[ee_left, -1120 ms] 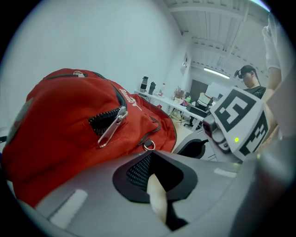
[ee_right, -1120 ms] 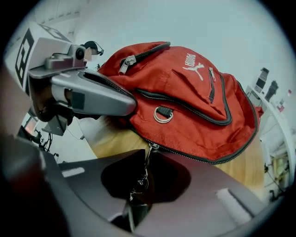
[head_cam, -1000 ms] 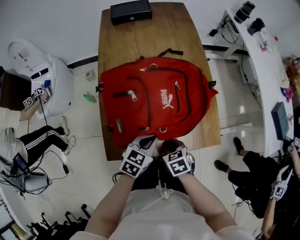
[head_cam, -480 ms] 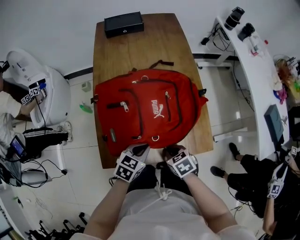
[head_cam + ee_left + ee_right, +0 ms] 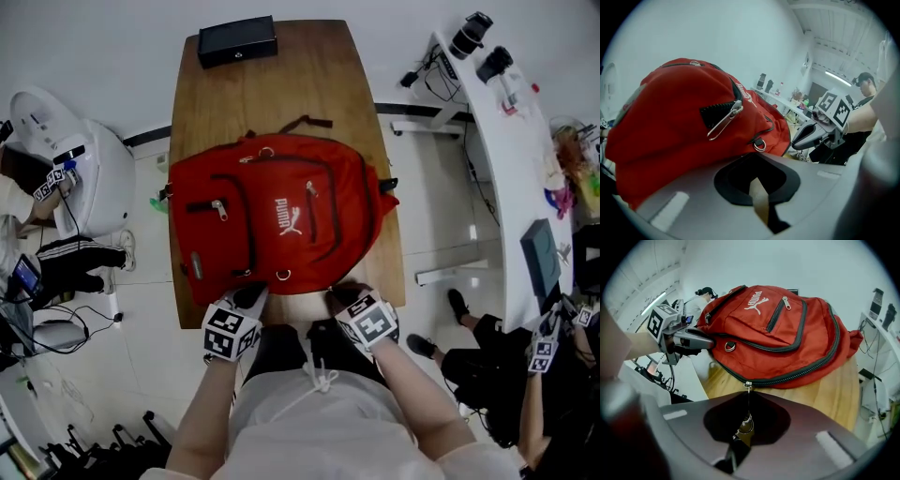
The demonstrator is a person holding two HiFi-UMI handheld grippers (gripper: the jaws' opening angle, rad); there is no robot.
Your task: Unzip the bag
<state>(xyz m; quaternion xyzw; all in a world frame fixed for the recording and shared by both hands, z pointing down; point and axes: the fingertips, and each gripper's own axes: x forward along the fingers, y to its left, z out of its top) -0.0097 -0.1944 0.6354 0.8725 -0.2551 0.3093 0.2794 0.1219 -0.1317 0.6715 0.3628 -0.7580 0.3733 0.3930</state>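
Right gripper view: jaws pinch zipper pull (image 5: 747,420) (apparently).

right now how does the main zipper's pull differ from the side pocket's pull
The main zipper pull is clamped in the right gripper and drawn taut off the edge of the bag. The side pocket pull lies loose on the fabric, touched by nothing. The main zipper pull ends in a small ring, while the side pocket pull is a long wire loop. Both are silvery metal.
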